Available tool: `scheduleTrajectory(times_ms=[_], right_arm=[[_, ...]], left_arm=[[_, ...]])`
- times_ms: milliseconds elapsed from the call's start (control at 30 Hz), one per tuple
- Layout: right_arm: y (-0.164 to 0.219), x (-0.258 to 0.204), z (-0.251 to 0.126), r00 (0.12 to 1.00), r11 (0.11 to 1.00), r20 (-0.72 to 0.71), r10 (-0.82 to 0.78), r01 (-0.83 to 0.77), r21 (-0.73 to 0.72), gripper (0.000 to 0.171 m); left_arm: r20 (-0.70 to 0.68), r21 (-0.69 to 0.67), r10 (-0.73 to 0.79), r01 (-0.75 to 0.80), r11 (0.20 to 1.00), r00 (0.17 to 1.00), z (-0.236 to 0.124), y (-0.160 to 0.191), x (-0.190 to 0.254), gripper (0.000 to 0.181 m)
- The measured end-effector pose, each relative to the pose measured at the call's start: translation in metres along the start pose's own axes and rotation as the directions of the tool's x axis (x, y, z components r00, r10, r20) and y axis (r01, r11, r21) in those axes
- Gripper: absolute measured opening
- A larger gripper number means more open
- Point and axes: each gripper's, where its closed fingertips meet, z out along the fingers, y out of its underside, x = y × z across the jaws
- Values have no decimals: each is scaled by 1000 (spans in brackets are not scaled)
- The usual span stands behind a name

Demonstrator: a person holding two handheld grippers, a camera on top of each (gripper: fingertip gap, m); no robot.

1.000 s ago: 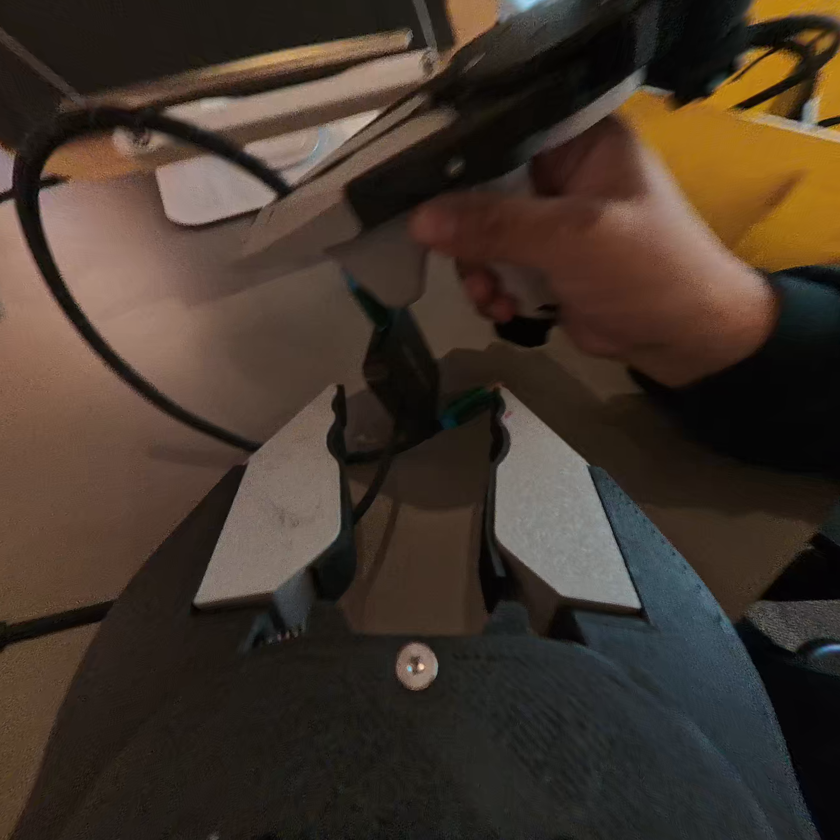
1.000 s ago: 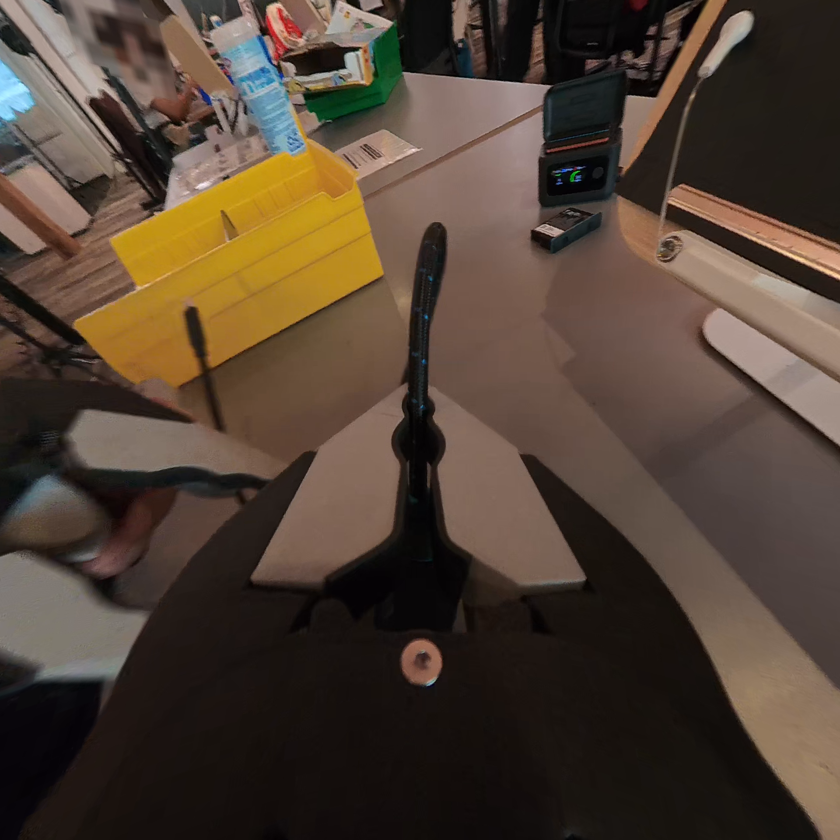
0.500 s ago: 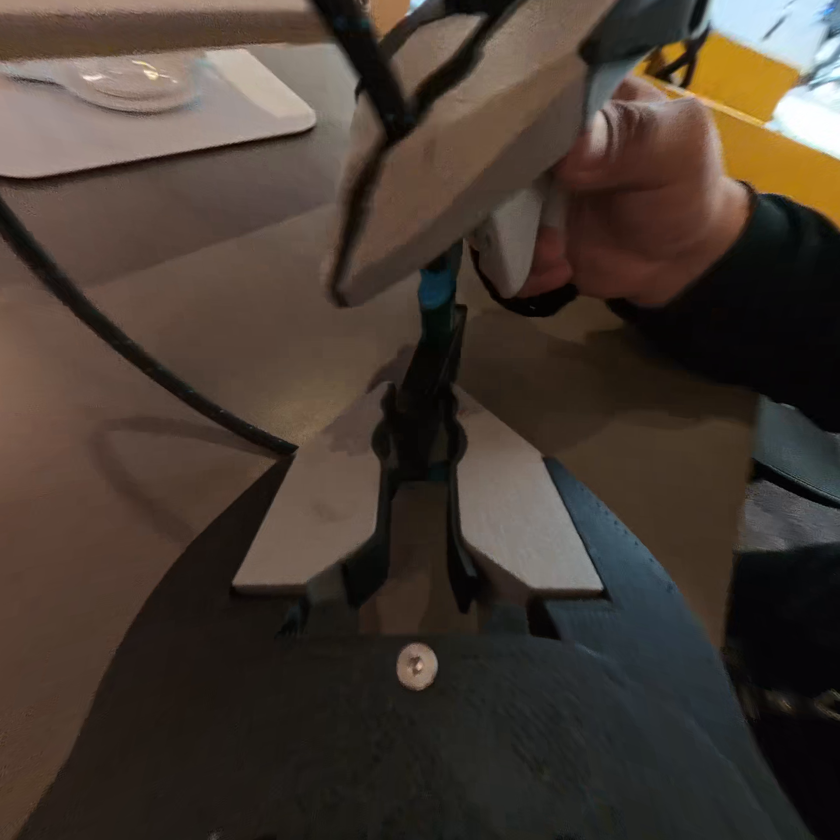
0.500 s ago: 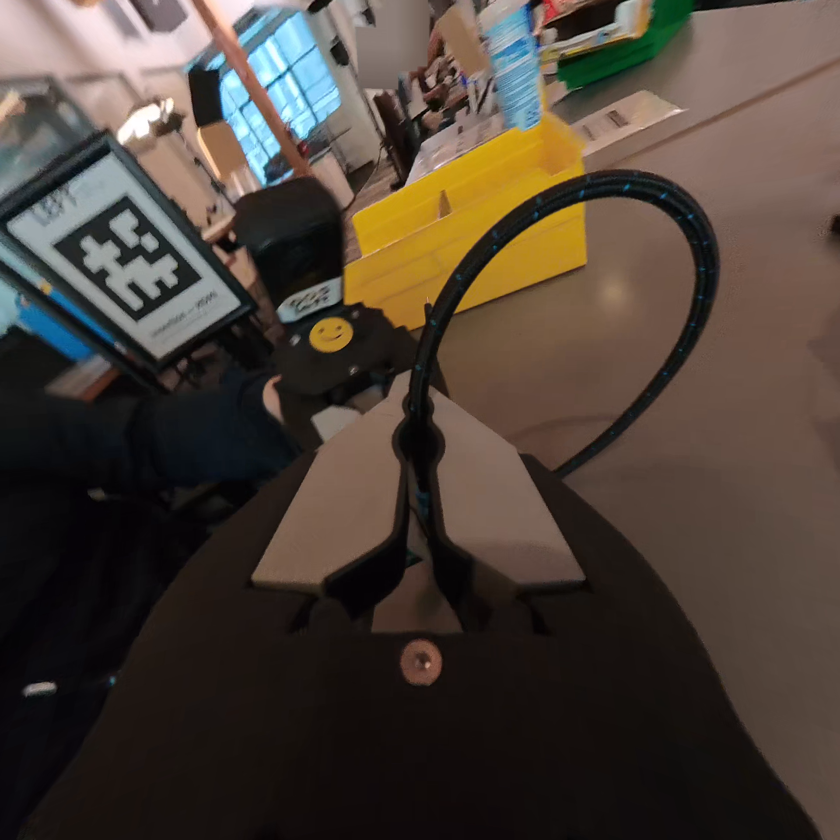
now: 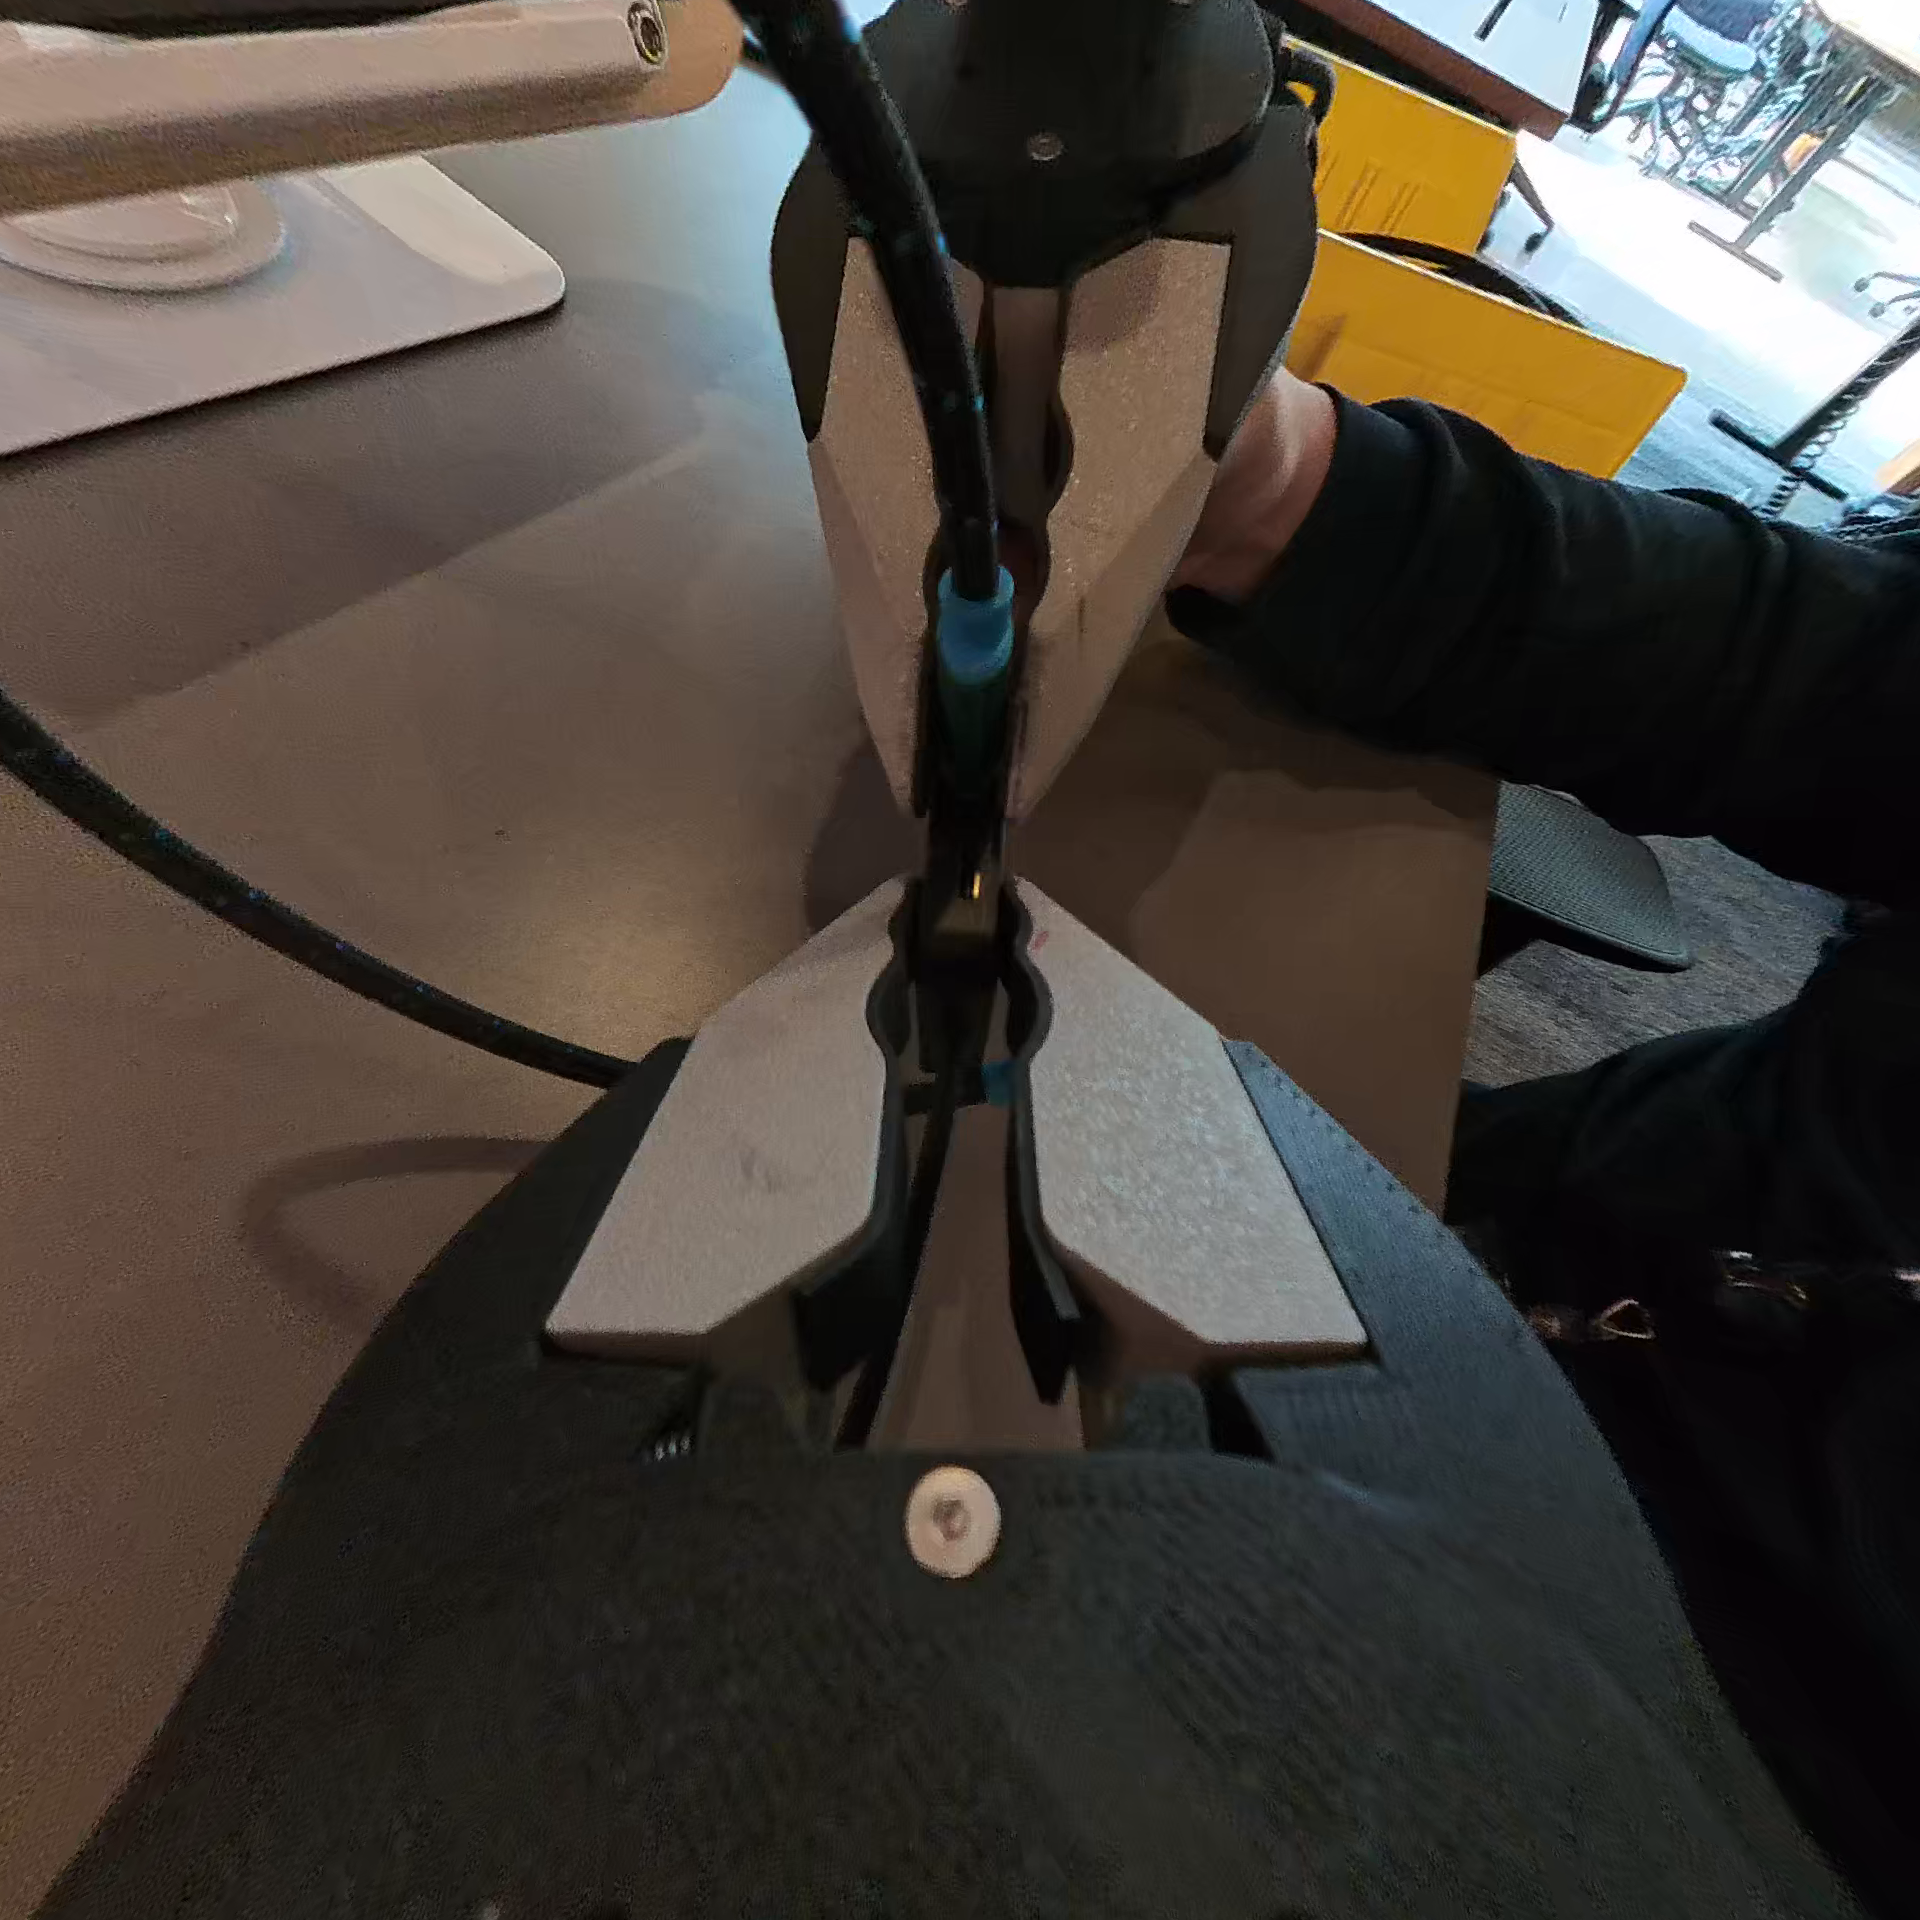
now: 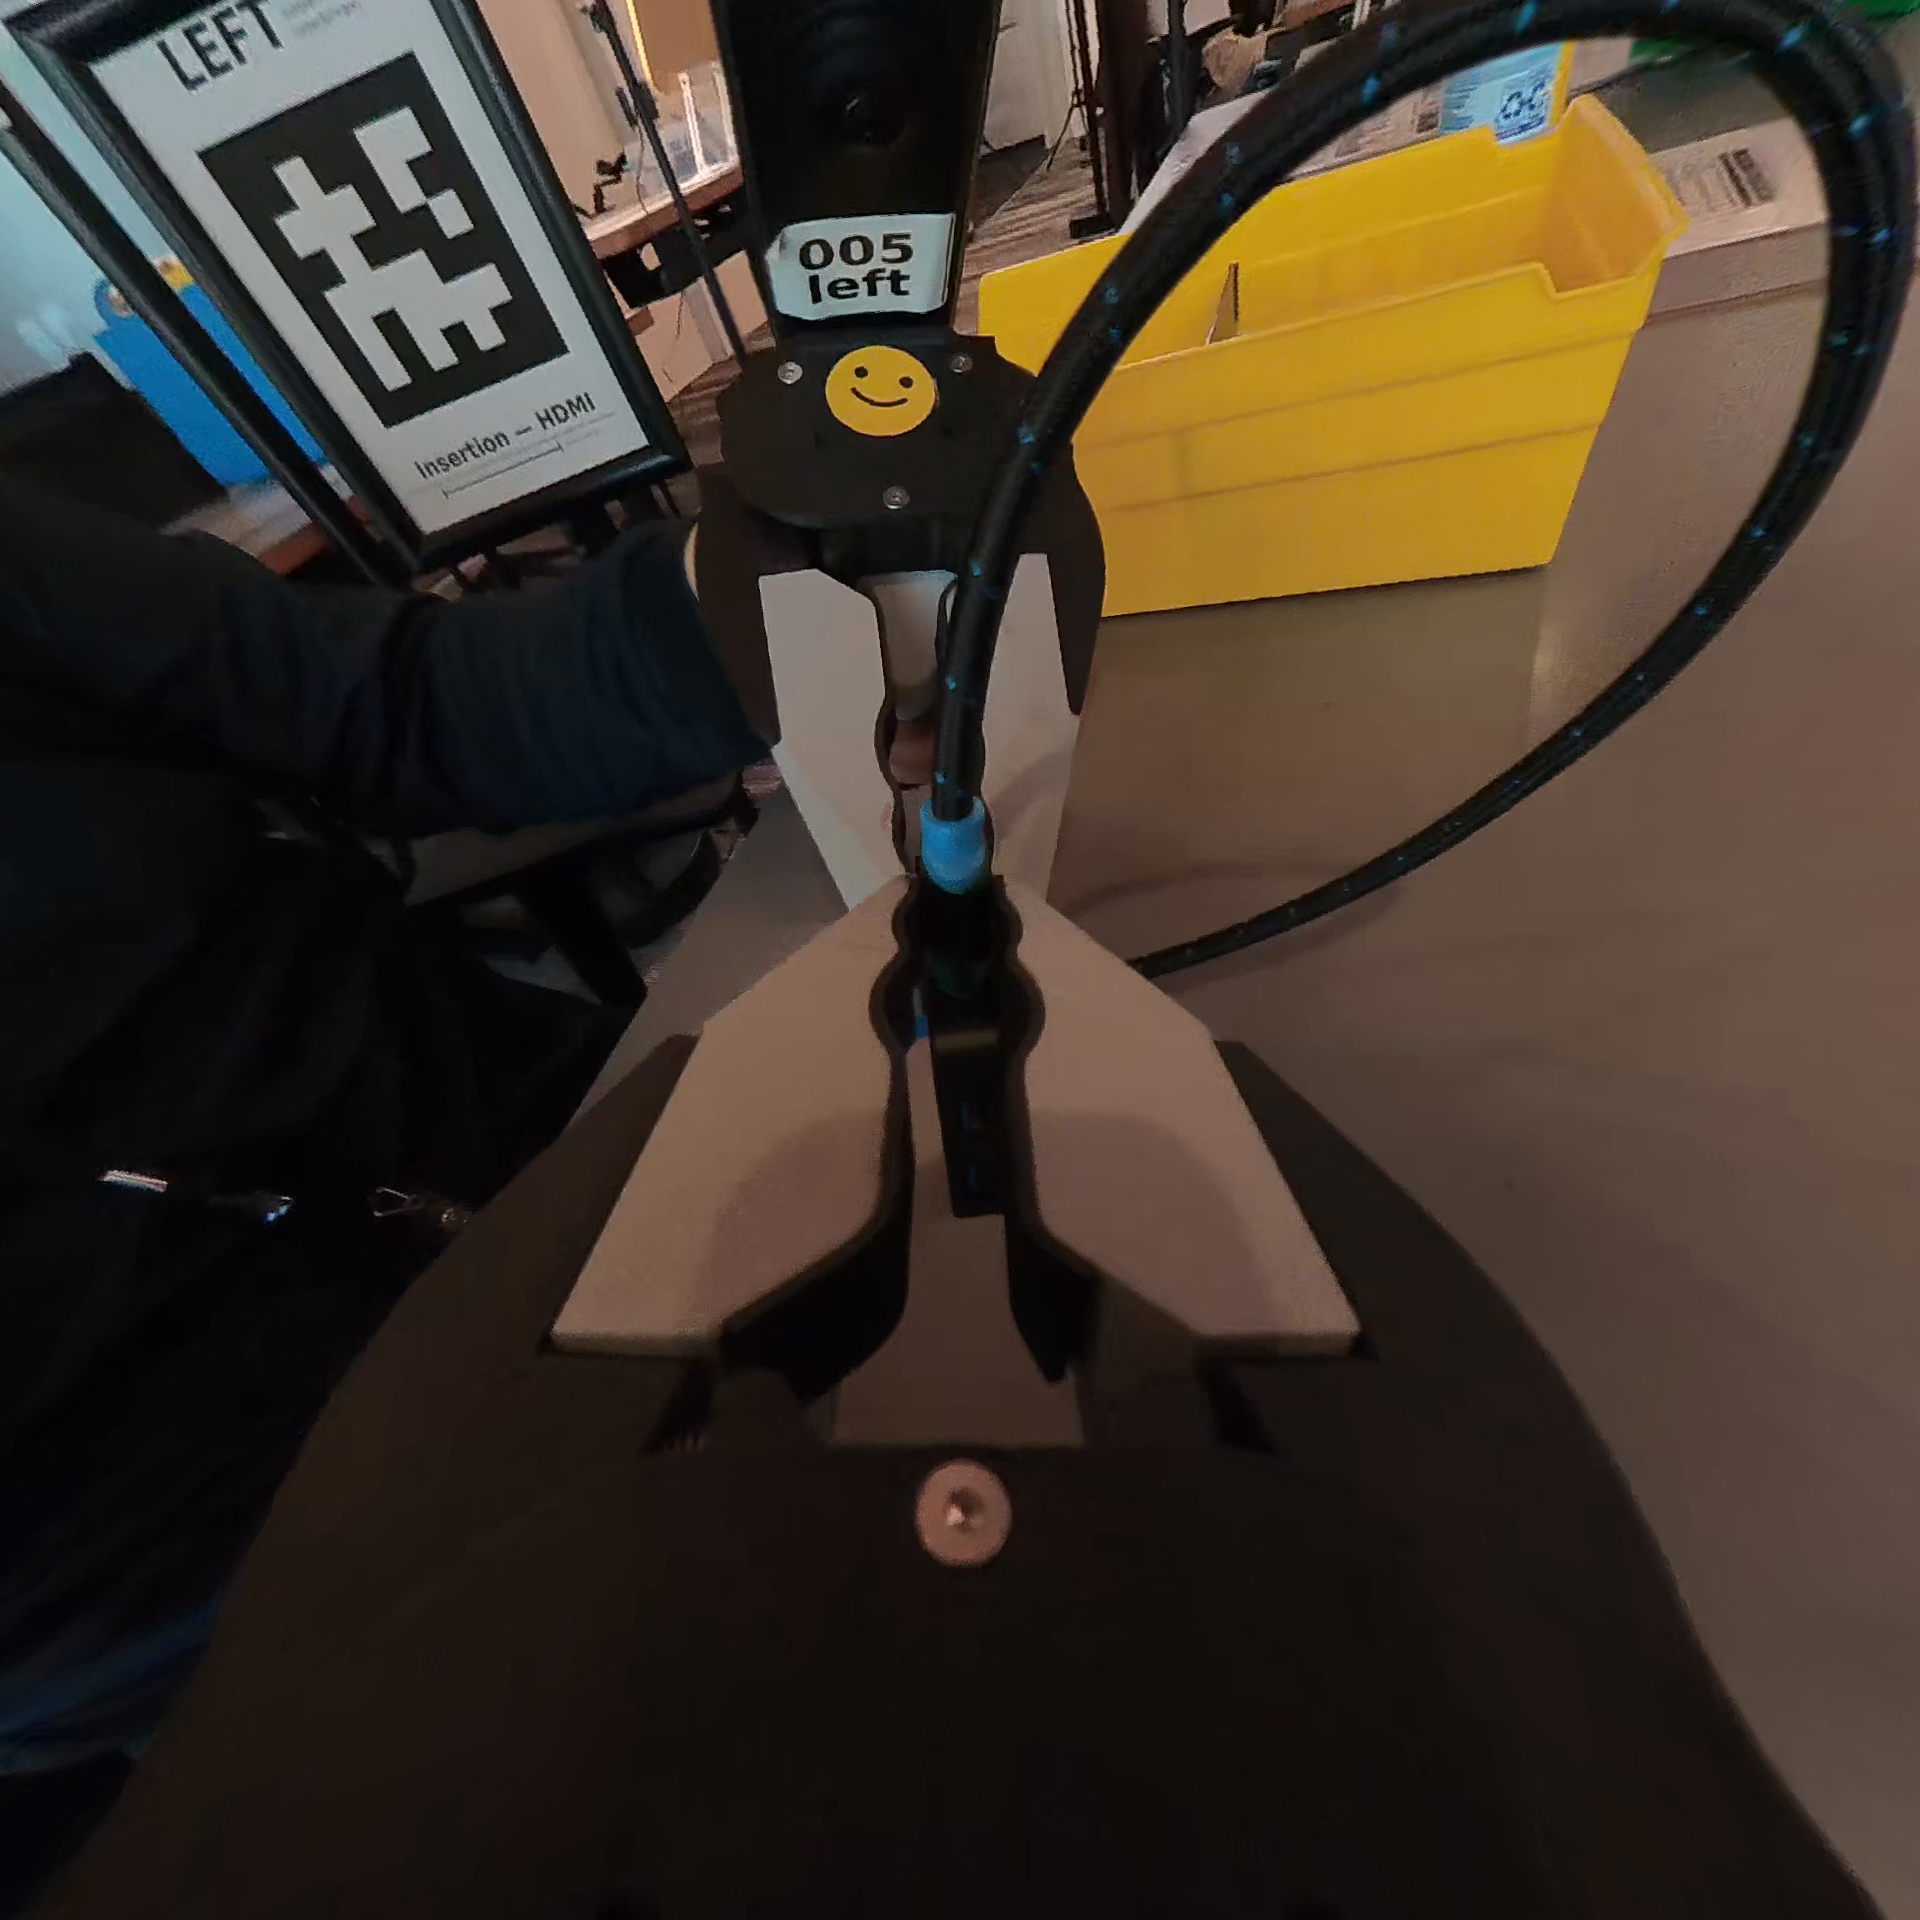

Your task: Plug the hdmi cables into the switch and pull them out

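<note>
My left gripper is shut on a small black switch, held above the table. A thin black lead runs back between its fingers. My right gripper is shut on a black HDMI plug with a blue collar. The two grippers face each other tip to tip, and the plug meets the switch there. I cannot tell whether it is seated. In the left wrist view the right gripper points down at mine. The braided black cable loops up and right, then back down to the table.
A yellow bin stands on the grey table behind the cable loop. A white monitor stand base sits at the far left. A framed marker sign stands off the table's edge. A person's dark sleeve reaches in from the right. Less than 4 cm separates the two grippers' tips.
My left gripper went from open around the switch to shut on it. My right gripper swung round to face it, bringing the plug to the switch.
</note>
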Motion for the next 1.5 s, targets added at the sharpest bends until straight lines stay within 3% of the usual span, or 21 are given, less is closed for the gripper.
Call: scheduleTrajectory(times_ms=[167,433,667,733,933,1167,1500], right_arm=[[-1,-2,5,1000,999,8,21,-22,28,8],[21,4,10,1000,996,9,16,-15,-89,8],[6,4,16,994,995,83,77,-82,63,7],[1,-3,20,994,994,99,46,-55,98,7],[-18,-8,16,990,976,136,39,-68,208,8],[16,-11,8,993,999,117,26,-20,-50,12],[21,-6,2,990,981,-4,-140,139,-135,8]], left_arm=[[2,11,10,-10,1000,1000,8,1,5,13],[54,-18,-24,25,1000,998,29,16,-3,12],[78,110,-80,71,991,994,13,11,-3,12],[18,137,-108,104,985,994,10,9,4,12],[93,67,-14,8,998,996,0,-2,4,13],[38,-196,27,-19,980,999,5,23,10,12],[15,-227,14,-10,974,1000,9,21,7,11]])
